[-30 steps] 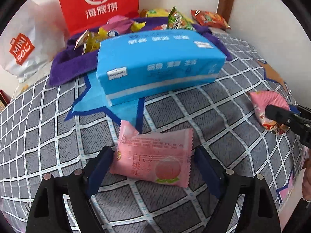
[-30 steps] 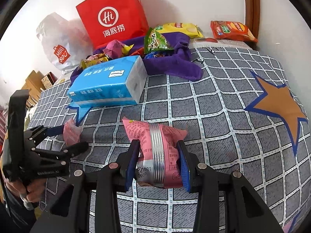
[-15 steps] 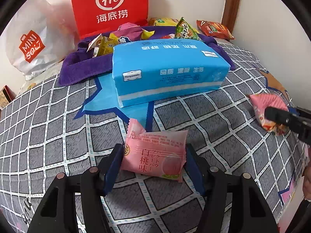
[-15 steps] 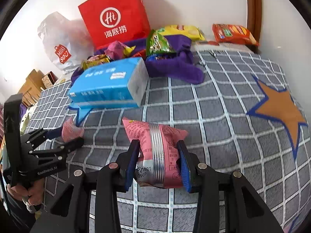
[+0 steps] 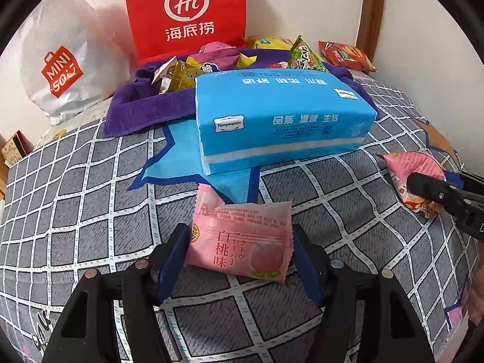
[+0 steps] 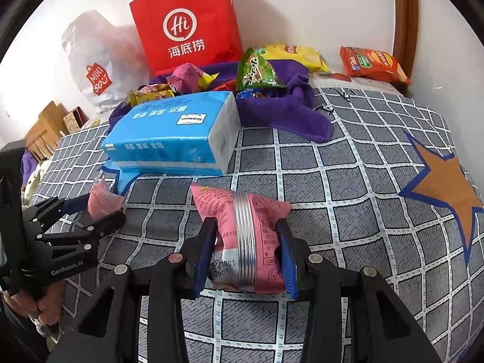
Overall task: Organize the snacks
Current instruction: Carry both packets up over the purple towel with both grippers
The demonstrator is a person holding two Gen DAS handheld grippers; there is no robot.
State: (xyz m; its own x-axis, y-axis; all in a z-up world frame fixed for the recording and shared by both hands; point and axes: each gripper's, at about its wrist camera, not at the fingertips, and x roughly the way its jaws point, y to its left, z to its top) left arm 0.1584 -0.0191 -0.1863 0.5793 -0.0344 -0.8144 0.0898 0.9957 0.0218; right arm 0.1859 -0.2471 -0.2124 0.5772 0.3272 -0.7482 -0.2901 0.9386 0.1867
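Note:
A pink peach-flavour snack packet (image 5: 242,242) lies between the blue pads of my left gripper (image 5: 240,236) on the grey checked bedspread (image 5: 75,196). Both pads touch its side edges, and the jaws are opening slightly. In the right wrist view the same left gripper (image 6: 99,211) appears at the left, held by a hand, with that packet (image 6: 103,201) in it. My right gripper (image 6: 246,233) is shut on a second pink packet (image 6: 245,227), seam side up. That packet (image 5: 411,166) and a right finger (image 5: 429,186) show at the right edge of the left wrist view.
A blue tissue pack (image 5: 281,118) lies just beyond both packets. Behind it a purple towel (image 5: 142,109) holds several snack bags. A red paper bag (image 5: 184,9) and a white plastic bag (image 5: 60,69) stand at the wall. An orange chip bag (image 6: 375,63) lies back right.
My left jaws came in from wide open until the pads met the peach packet's sides. The right gripper kept its hold and stayed put.

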